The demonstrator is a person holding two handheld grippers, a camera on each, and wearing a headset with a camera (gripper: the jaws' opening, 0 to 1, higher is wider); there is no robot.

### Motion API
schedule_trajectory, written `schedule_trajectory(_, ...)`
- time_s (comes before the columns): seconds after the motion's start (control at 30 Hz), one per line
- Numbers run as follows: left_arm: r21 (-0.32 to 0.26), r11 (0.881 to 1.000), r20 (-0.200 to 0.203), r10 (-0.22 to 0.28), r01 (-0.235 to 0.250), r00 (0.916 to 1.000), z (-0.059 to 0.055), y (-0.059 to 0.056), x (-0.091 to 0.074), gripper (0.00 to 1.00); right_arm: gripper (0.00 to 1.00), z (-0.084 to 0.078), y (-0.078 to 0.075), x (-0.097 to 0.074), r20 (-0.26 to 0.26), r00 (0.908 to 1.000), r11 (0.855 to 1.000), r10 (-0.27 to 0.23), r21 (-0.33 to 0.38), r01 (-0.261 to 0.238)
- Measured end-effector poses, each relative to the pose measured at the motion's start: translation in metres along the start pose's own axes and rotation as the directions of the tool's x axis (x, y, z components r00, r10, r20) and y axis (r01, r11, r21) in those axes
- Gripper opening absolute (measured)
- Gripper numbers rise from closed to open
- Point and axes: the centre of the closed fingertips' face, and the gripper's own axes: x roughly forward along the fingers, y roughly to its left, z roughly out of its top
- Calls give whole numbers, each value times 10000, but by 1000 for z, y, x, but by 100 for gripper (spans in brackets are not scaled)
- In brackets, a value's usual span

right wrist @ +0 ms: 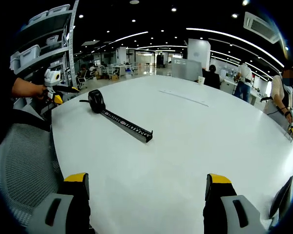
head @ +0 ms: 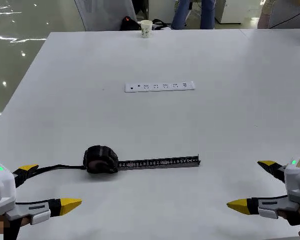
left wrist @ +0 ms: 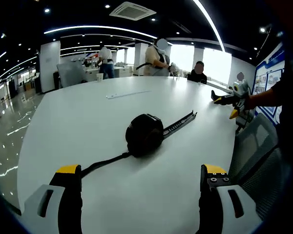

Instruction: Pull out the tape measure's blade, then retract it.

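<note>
A black tape measure (head: pixel 101 159) lies on the white table (head: pixel 155 120), its blade (head: pixel 159 162) pulled out flat to the right and its black wrist strap (head: pixel 55 168) trailing left. My left gripper (head: pixel 49 186) is open at the near left, its far finger close to the strap's end. My right gripper (head: pixel 252 184) is open at the near right, well clear of the blade tip. The left gripper view has the tape measure (left wrist: pixel 144 134) ahead between the yellow-tipped fingers (left wrist: pixel 68 170). In the right gripper view the tape measure (right wrist: pixel 96 100) and blade (right wrist: pixel 127 126) lie off to the left.
A white power strip (head: pixel 159 86) lies across the table's middle. A paper cup (head: pixel 146 28) stands at the far edge. A grey mesh chair (left wrist: pixel 256 151) is next to the table's near edge. People stand and sit beyond the table.
</note>
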Motion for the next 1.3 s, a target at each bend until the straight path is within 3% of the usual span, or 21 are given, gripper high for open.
schedule_trajectory(0.43, -106, 9999, -146, -19, 18, 9999, -6, 1, -2, 99, 99, -4, 5, -3, 132, 9999, 10000, -48, 63, 47)
schedule_trajectory(0.57, -34, 10000, -428, 87, -89, 9990, -10, 4, -1, 99, 99, -8, 5, -3, -39, 10000, 10000, 12, -75, -12)
schedule_trajectory(0.93, 18, 10000, -657, 28, -27, 9978, -11, 1, 2, 99, 99, -13, 8, -3, -212, 9998, 9998, 25, -213, -30)
schedule_trajectory(1.3, 4, 10000, -599, 28, -27, 9982, 6, -10, 14, 99, 99, 1, -5, -4, -434, 9991, 9983, 30, -582, -56)
